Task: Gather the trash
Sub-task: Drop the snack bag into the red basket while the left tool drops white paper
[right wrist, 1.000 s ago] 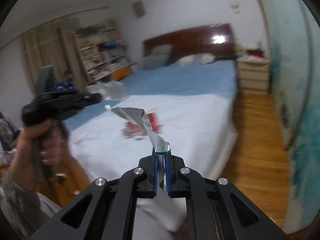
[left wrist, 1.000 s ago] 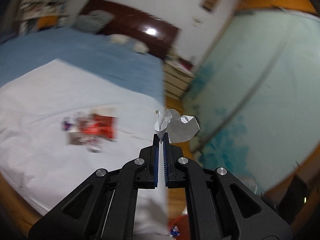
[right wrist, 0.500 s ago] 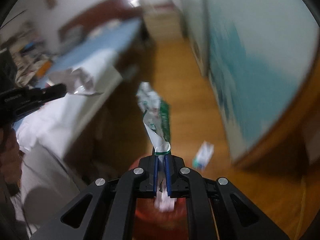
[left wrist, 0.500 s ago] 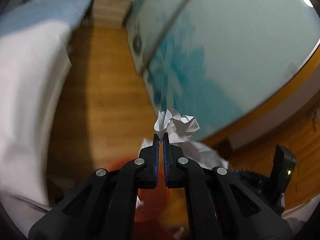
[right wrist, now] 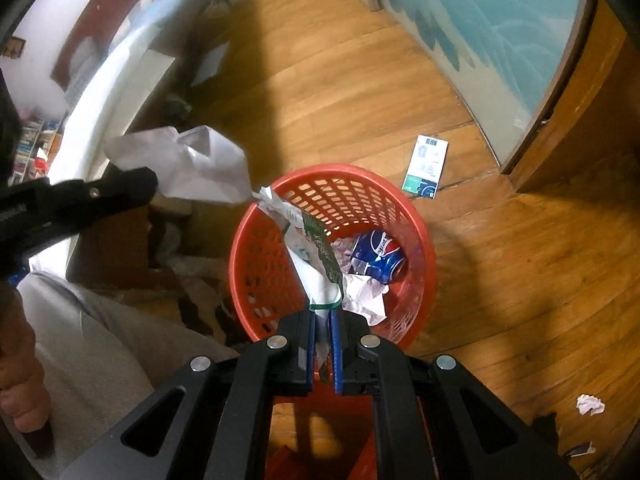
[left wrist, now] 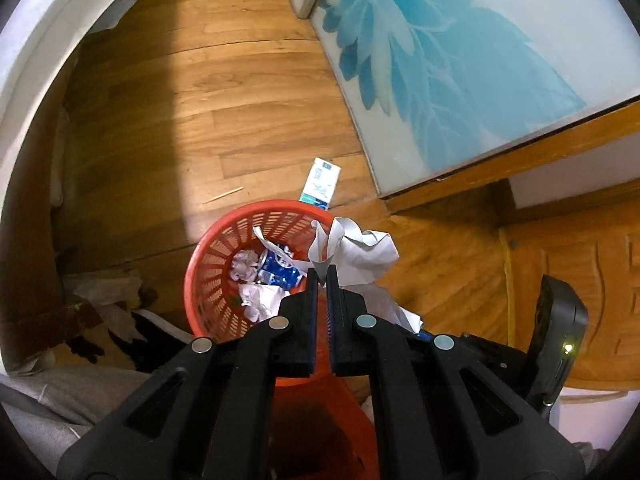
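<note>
The long wrapper (right wrist: 310,256) is white and green. It sticks up and away from the right hand-held gripper (right wrist: 320,320), leaning a bit to the left, and its far end reaches the rim of the red basket (right wrist: 420,248). It hangs right over the basket's open top. The right hand-held gripper is pinched tight on the wrapper's near end.

The crumpled paper (left wrist: 360,252) is a white ball with no long side. The left hand-held gripper (left wrist: 322,276) is pinched tight on it, over the right side of the red basket (left wrist: 208,264).

Inside the basket lie a blue can (right wrist: 378,256) and white paper balls (right wrist: 366,300). On the wood floor (right wrist: 360,80) just past the basket lies a small flat box (right wrist: 426,168). A bit of crumpled paper (right wrist: 590,404) lies on the floor, well apart. The bed (right wrist: 116,80) with a white sheet is on the left.
</note>
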